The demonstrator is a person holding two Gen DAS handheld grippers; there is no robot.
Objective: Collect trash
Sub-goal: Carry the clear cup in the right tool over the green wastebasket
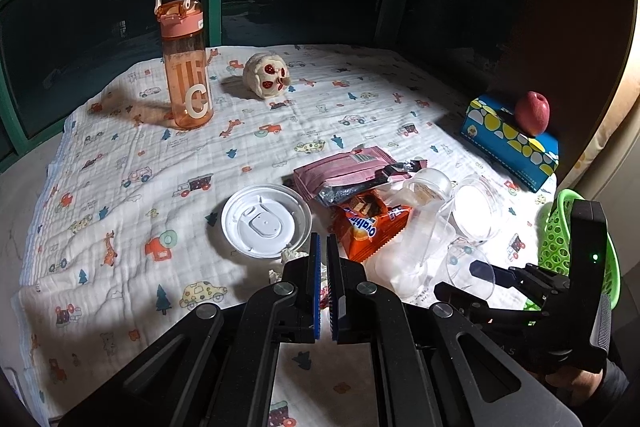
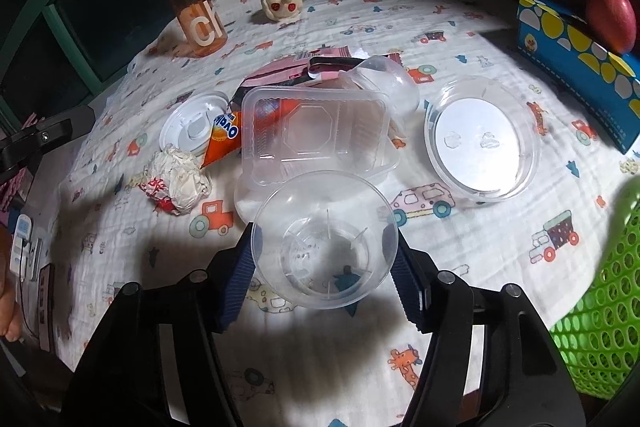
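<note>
My right gripper [image 2: 325, 235] is shut on a clear plastic cup [image 2: 325, 247], its blue pads against both sides of the rim, just above the printed cloth. Trash lies beyond it: a clear rectangular tray [image 2: 316, 135], a round clear lid [image 2: 480, 143], a white lid [image 2: 188, 127], an orange snack wrapper [image 1: 368, 227], a pink wrapper [image 1: 344, 171] and a crumpled paper ball [image 2: 176, 179]. My left gripper [image 1: 323, 239] is shut with nothing in it, near the white lid [image 1: 266, 221]. A green perforated basket [image 2: 600, 327] sits at the right edge.
An orange water bottle [image 1: 186, 67] and a cream toy with red spots [image 1: 266, 75] stand at the back of the table. A blue tissue box [image 1: 508, 143] with a red apple [image 1: 532, 113] on it is at the right. Dark windows lie behind.
</note>
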